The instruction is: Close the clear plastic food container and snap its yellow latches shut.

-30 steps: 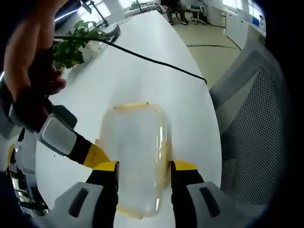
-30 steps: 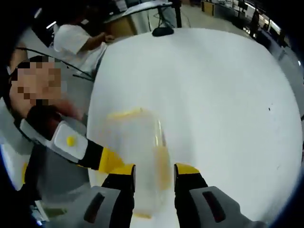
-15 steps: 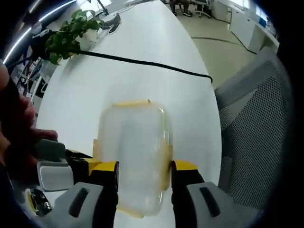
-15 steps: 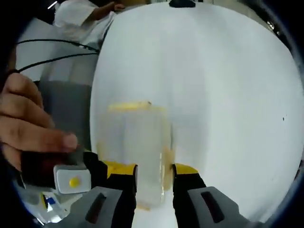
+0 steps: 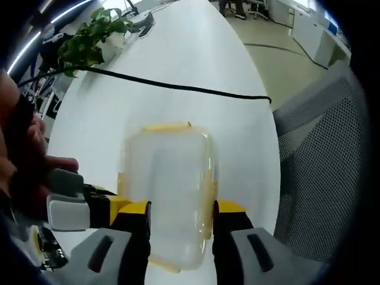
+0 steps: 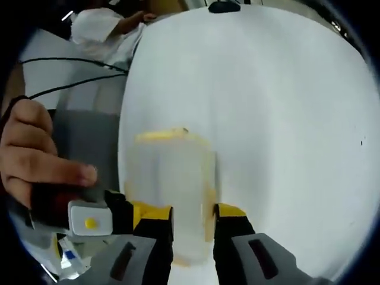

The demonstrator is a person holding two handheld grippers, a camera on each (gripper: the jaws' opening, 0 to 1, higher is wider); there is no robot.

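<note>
Lid sits on the clear food container [image 5: 169, 199] near the counter [image 5: 178, 65] edge; both tools [image 5: 180, 217] [image 6: 191, 217] spread astride it (yellow latches [image 5: 209, 199] apparently still unsnapped).

White oval table [image 5: 196, 65] carries the clear container [image 5: 169, 190] near its edge, a black cable [image 5: 178, 88] running across beyond it, and a potted plant [image 5: 89, 43] further off.
</note>
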